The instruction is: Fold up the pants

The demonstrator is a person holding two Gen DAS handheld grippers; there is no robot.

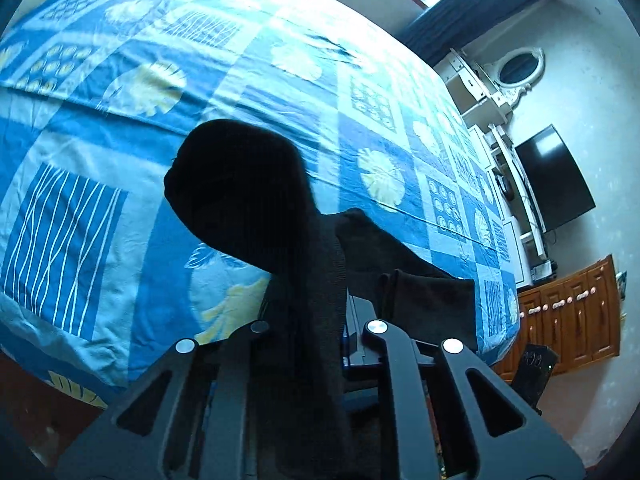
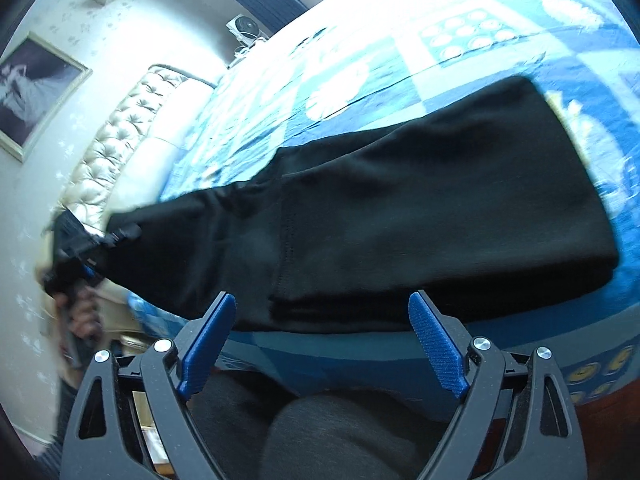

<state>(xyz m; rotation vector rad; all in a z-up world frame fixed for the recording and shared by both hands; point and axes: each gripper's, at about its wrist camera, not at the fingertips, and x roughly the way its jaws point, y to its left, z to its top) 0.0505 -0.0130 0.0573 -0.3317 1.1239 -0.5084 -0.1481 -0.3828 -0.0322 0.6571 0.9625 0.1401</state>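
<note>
Black pants (image 2: 400,208) lie across the near edge of a bed with a blue patterned sheet (image 2: 460,40). Their right part rests flat and doubled over. Their left end is lifted off the bed by my left gripper (image 2: 76,248), which a hand (image 2: 80,312) holds at the far left. In the left wrist view the black pants cloth (image 1: 248,184) bunches and hangs over my left gripper (image 1: 320,272), which is shut on it, hiding the fingertips. My right gripper (image 2: 324,340) hovers open just in front of the pants' near edge, with nothing between its blue pads (image 2: 212,336).
A tufted headboard (image 2: 120,136) and a framed picture (image 2: 36,92) are on the wall to the left. Beyond the bed's far side stand a white dresser with an oval mirror (image 1: 520,68), a dark TV (image 1: 556,176) and a wooden cabinet (image 1: 568,316). A grey-clad knee (image 2: 340,432) sits below my right gripper.
</note>
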